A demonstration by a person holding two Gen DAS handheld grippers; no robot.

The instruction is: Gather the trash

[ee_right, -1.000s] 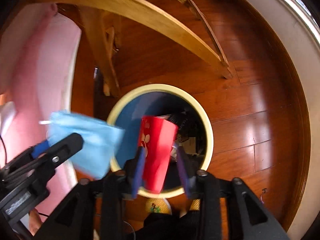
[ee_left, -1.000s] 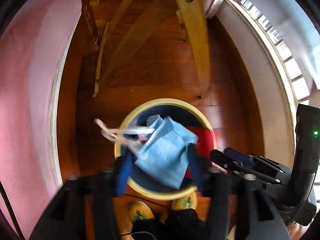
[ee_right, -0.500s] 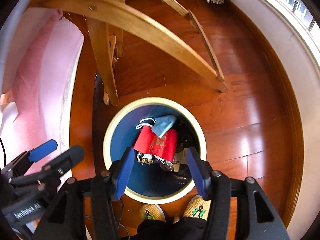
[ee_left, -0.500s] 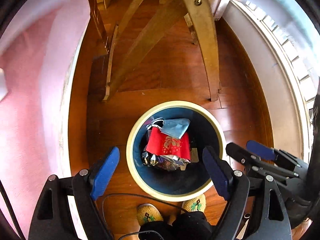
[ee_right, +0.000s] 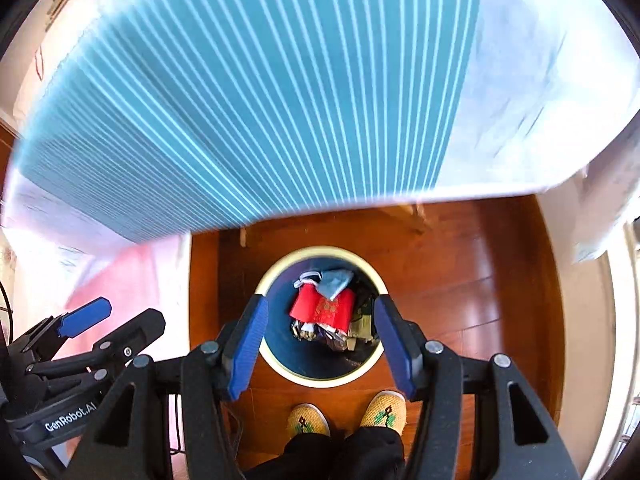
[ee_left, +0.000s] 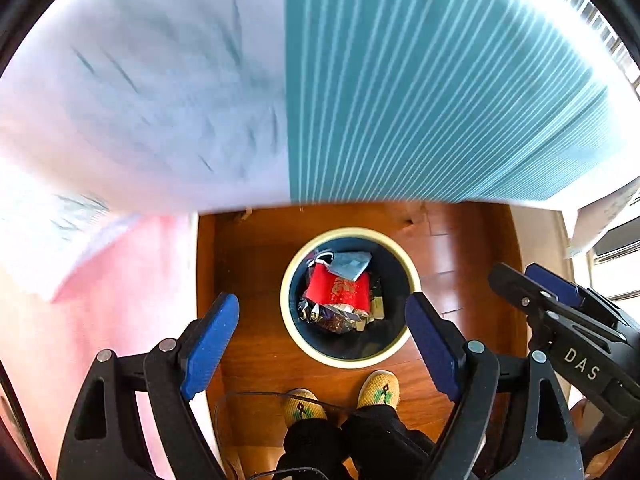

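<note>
Cream-rimmed bin (ee_left: 348, 362): one, on wood floor (ee_left: 452, 248).
Inside I count: one red cup (ee_left: 338, 290), one blue mask (ee_left: 352, 264), foil wrappers (ee_left: 332, 316).
My left gripper (ee_left: 320, 344): fingers spread, empty.
My right gripper (ee_right: 320, 342): fingers apart, empty.

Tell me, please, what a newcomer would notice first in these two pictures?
Probably the teal striped surface that fills the top of both views, blurred. Below it, on the wooden floor, stands a round bin with a red packet and a blue mask inside. Both grippers' blue jaws stand open, empty, above it.
</note>
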